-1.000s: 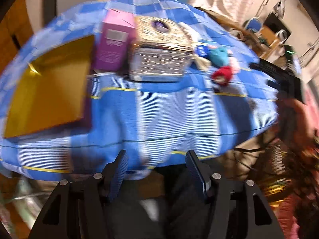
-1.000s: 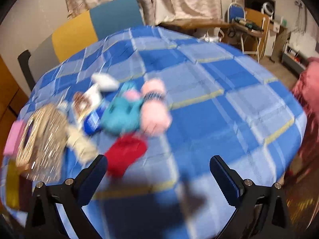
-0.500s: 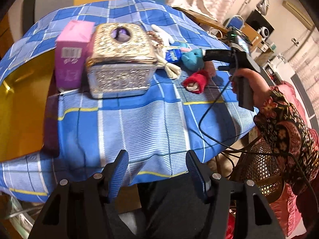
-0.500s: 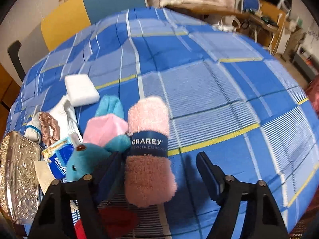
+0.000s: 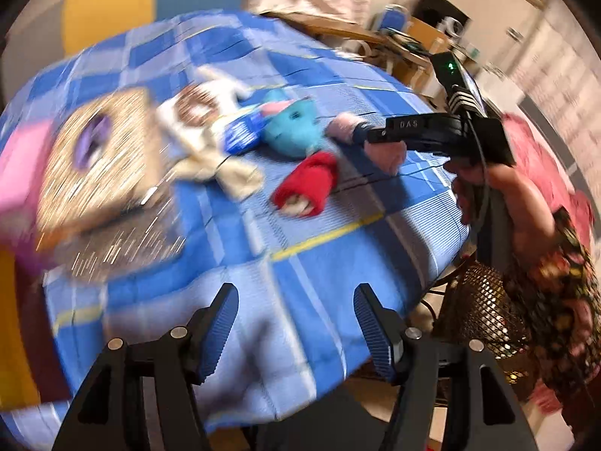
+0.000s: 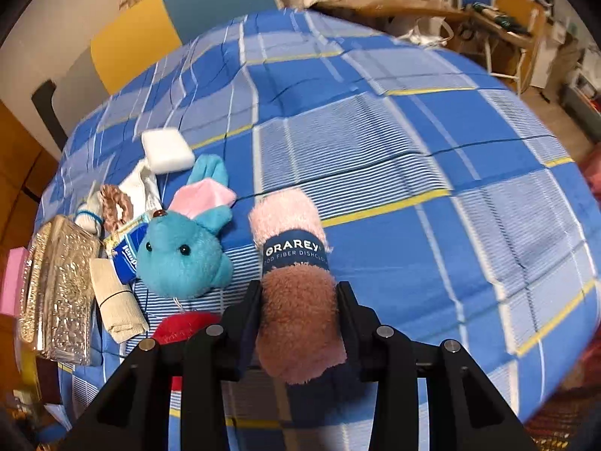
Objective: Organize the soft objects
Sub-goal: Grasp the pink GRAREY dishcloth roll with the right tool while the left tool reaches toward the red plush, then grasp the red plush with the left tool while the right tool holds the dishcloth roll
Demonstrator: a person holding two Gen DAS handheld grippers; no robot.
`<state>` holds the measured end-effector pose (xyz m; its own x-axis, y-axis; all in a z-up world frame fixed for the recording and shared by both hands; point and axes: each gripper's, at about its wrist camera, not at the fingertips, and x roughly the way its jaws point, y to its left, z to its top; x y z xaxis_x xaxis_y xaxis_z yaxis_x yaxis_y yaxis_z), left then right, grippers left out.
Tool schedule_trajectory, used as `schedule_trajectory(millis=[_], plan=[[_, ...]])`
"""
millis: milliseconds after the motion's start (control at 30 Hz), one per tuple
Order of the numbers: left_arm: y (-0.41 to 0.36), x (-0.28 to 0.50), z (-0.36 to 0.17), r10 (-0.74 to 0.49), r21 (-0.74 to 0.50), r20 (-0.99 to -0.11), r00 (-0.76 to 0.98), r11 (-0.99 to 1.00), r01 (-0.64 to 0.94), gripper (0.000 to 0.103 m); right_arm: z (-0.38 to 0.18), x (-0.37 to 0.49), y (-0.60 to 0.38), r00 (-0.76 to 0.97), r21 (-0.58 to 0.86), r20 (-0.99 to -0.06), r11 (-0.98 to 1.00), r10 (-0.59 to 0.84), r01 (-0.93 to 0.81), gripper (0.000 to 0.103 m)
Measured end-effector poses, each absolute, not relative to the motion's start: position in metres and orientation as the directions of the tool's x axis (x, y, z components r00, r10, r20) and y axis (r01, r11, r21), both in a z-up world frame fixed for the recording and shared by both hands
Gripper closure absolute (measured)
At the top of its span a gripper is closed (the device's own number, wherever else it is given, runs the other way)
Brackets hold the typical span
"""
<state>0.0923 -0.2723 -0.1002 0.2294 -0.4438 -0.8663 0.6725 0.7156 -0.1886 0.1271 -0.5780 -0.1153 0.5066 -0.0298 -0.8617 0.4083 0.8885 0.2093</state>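
Right gripper [image 6: 298,300] closing on the pink rolled dishcloth [image 6: 295,274]

Cloth lies low centre on the blue checked surface [image 6: 432,188], beside the teal plush [image 6: 184,255]; left gripper [image 5: 296,323] gapes, opening, nothing between.

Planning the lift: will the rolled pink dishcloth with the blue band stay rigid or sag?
Likely soft: the right claw is closing on the rolled pink dishcloth, with fluffy pile against both fingers. Its blue paper band should keep it rolled. Probably light.
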Motion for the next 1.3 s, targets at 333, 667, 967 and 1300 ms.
schedule_trajectory(millis=[333,667,967,1300], plan=[[-0.369,0.135,-0.143,-0.305,0.031,-0.904,0.299,0.651,0.758,0.038,-0.136,0.135,-0.568,0.468,0.148,-0.883,0.917,-0.046,0.37,0.055],[-0.4,0.156,-0.174,-0.256,0.063,-0.92,0.298,0.652,0.756,0.054,-0.149,0.143,-0.572,0.468,0.251,-0.883,0.888,0.047,0.385,0.06],[-0.372,0.162,-0.162,-0.361,-0.067,-0.895,0.262,0.688,0.722,0.073,-0.145,0.137,-0.578,0.506,0.303,-0.859,0.871,0.073,0.388,0.066],[-0.31,0.141,-0.11,-0.504,-0.191,-0.815,0.285,0.699,0.689,0.073,-0.136,0.13,-0.579,0.554,0.309,-0.831,0.868,0.049,0.388,0.067]])
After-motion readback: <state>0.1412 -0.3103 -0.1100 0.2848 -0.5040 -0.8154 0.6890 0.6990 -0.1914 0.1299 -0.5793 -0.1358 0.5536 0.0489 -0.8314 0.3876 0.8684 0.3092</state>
